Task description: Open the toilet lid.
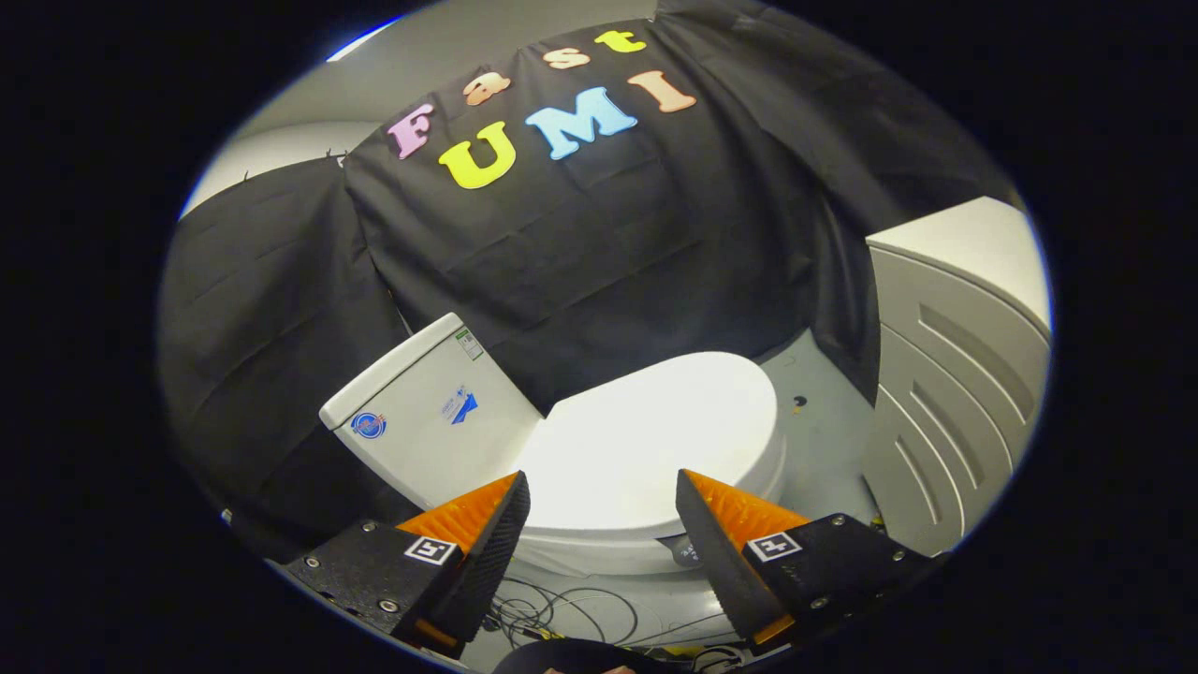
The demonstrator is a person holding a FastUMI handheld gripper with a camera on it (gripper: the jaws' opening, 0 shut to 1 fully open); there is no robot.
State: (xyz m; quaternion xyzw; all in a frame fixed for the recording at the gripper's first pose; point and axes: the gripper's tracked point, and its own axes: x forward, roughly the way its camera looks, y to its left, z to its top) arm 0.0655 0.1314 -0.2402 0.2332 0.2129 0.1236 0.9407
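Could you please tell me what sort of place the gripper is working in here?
Probably a mock bathroom in a recording booth: a white ceramic toilet with its lid shut and its tank stands against black cloth, loose cables on the floor. The open gripper hovers before the lid.

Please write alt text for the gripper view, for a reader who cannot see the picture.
A white toilet with its lid closed lies just ahead of the open gripper, whose two orange and black fingers hold nothing. The tank stands left of the lid against black cloth, a white cabinet is to the right, and cables lie on the floor below the fingers.
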